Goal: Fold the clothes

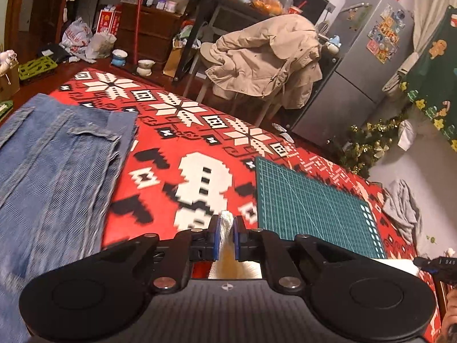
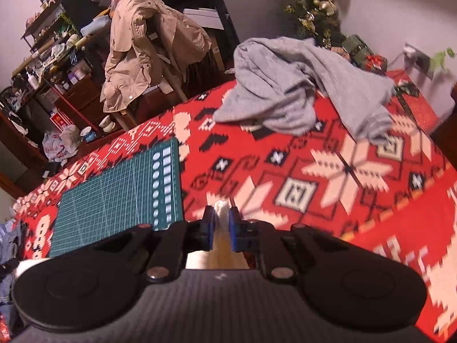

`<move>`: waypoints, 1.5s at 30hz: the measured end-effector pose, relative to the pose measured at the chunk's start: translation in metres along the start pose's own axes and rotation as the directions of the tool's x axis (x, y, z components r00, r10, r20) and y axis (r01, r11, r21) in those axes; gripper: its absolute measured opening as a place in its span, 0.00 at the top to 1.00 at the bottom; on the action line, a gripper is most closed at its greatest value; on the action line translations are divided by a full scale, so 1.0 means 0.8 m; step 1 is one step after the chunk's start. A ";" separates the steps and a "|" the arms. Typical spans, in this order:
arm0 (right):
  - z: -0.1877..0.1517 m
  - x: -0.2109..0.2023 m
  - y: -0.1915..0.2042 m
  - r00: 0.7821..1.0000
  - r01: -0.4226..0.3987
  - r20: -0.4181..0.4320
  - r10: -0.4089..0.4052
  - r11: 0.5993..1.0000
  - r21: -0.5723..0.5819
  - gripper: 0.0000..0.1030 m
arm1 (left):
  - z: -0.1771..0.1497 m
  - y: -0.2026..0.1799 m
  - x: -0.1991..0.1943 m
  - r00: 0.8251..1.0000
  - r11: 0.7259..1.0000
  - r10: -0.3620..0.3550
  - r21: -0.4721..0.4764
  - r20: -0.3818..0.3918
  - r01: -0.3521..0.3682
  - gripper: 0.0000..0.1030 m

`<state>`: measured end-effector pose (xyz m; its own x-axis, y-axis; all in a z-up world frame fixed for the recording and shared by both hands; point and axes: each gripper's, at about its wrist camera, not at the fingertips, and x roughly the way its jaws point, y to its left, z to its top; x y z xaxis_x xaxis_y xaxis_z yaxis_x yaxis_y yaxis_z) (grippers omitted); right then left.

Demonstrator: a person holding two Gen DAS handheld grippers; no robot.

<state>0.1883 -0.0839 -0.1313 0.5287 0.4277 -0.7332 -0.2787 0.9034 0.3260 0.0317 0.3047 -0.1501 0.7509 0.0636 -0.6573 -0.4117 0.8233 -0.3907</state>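
My left gripper (image 1: 227,225) is shut on a pinch of white knitted cloth (image 1: 227,218), which hangs down between the blue pads over the red patterned table cover (image 1: 171,177). My right gripper (image 2: 221,214) is likewise shut on a fold of the same kind of white cloth (image 2: 221,208). Most of that cloth is hidden under the gripper bodies. Folded blue jeans (image 1: 54,165) lie at the left in the left wrist view. A crumpled grey sweater (image 2: 302,85) lies at the far side in the right wrist view and shows small as the grey sweater (image 1: 402,205) at the right edge.
A green cutting mat (image 1: 308,208) lies on the cover between the grippers, seen also as the mat (image 2: 120,197). Behind the table stand a chair with a beige coat (image 1: 262,60), a grey fridge (image 1: 357,65), cluttered shelves (image 2: 51,43) and a small Christmas tree (image 2: 314,5).
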 end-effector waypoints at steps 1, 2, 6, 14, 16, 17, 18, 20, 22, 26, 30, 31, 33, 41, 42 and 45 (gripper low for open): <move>0.004 0.008 0.003 1.000 0.011 -0.003 -0.011 1.000 -0.010 0.89 | 0.003 0.001 0.008 1.000 1.000 0.006 -0.001 -0.010 -0.006 0.91; 0.008 0.016 0.004 1.000 0.021 -0.009 -0.021 1.000 -0.016 0.89 | 0.005 0.001 0.015 1.000 1.000 0.012 -0.001 -0.020 -0.012 0.91; 0.010 0.035 0.000 0.999 0.040 -0.021 -0.040 0.999 -0.010 0.84 | 0.001 -0.001 0.026 0.998 0.999 0.049 0.022 -0.041 -0.048 0.89; 0.012 -0.003 -0.018 0.995 0.080 0.059 -0.078 0.996 -0.030 0.62 | -0.010 0.002 -0.005 0.998 0.995 0.069 0.067 -0.013 -0.068 0.70; 0.006 -0.020 -0.017 0.996 0.066 0.066 -0.063 0.997 -0.048 0.61 | -0.013 -0.002 -0.018 0.998 0.996 0.061 0.063 -0.018 -0.060 0.70; 0.002 -0.028 -0.016 0.996 0.058 0.067 -0.054 0.996 -0.061 0.59 | -0.015 -0.006 -0.025 0.999 0.996 0.051 0.068 -0.016 -0.050 0.69; -0.002 -0.037 -0.014 0.997 0.050 0.067 -0.045 0.996 -0.073 0.57 | -0.019 -0.010 -0.032 0.999 0.996 0.039 0.075 -0.012 -0.038 0.69; -0.016 -0.052 -0.008 0.997 0.036 0.073 -0.028 0.993 -0.110 0.54 | -0.027 -0.020 -0.046 1.000 0.996 0.012 0.091 -0.005 -0.012 0.68; -0.033 -0.066 0.002 0.998 0.010 0.062 0.000 0.988 -0.152 0.53 | -0.040 -0.030 -0.058 0.999 0.993 -0.033 0.109 -0.002 0.033 0.72; -0.075 -0.085 0.028 0.997 -0.072 0.018 0.077 0.976 -0.203 0.61 | -0.072 -0.050 -0.063 0.991 0.984 -0.125 0.124 -0.052 0.131 0.82; -0.119 -0.091 0.064 0.991 -0.132 -0.022 0.130 0.961 -0.245 0.79 | -0.105 -0.062 -0.057 0.978 0.972 -0.185 0.127 -0.100 0.197 0.90; -0.128 -0.090 0.070 0.990 -0.141 -0.030 0.137 0.958 -0.250 0.79 | -0.113 -0.063 -0.055 0.978 0.973 -0.179 0.124 -0.109 0.192 0.91; -0.147 -0.089 0.081 0.988 -0.154 -0.046 0.147 0.954 -0.259 0.81 | -0.126 -0.062 -0.055 0.979 0.977 -0.160 0.122 -0.127 0.175 0.91; -0.188 -0.100 0.061 0.994 -0.111 -0.034 0.106 0.963 -0.244 0.84 | -0.159 -0.051 -0.080 0.985 0.979 -0.132 0.141 -0.115 0.148 0.91; -0.190 -0.102 0.059 0.994 -0.109 -0.031 0.105 0.964 -0.243 0.84 | -0.160 -0.052 -0.080 0.985 0.979 -0.129 0.141 -0.111 0.144 0.91; -0.196 -0.108 0.060 0.994 -0.108 -0.031 0.103 0.961 -0.253 0.81 | -0.162 -0.052 -0.081 0.988 0.983 -0.116 0.128 -0.105 0.129 0.91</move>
<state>0.0039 -0.0827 -0.1460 0.4723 0.5174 -0.7136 -0.5280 0.8143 0.2411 -0.0670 0.1929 -0.1746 0.7351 -0.0919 -0.6717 -0.2420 0.8899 -0.3866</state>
